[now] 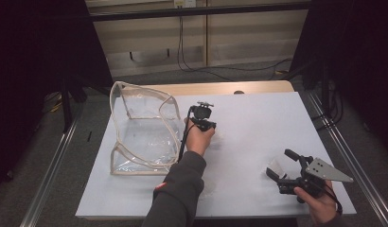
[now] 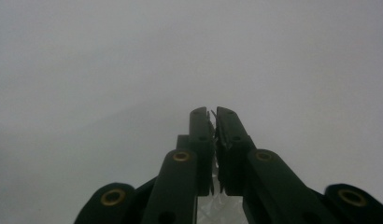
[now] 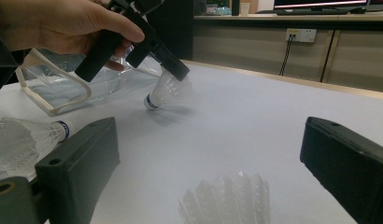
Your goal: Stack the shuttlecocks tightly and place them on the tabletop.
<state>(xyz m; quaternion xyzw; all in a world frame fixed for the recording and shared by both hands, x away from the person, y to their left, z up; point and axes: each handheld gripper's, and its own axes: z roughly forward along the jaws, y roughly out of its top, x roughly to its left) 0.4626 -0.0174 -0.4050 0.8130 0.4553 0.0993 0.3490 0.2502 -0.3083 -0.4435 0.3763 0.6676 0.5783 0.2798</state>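
Notably, no readable writing is found; only a blue band is seen round each shuttlecock cork. Three shuttlecocks are counted in the right gripper view. One shuttlecock (image 3: 164, 91) is clamped by its feathers in the closed left gripper (image 3: 178, 70), cork tilted down toward seven o'clock, near the table's (image 1: 258, 123) centre. Two are recorded by the right gripper (image 1: 283, 166), whose jaws are held wide with nothing gripped: a second shuttlecock (image 3: 26, 140) at nine o'clock, a third shuttlecock (image 3: 229, 198) between them. One clear bag (image 1: 142, 127) is set at nine o'clock of the left gripper.
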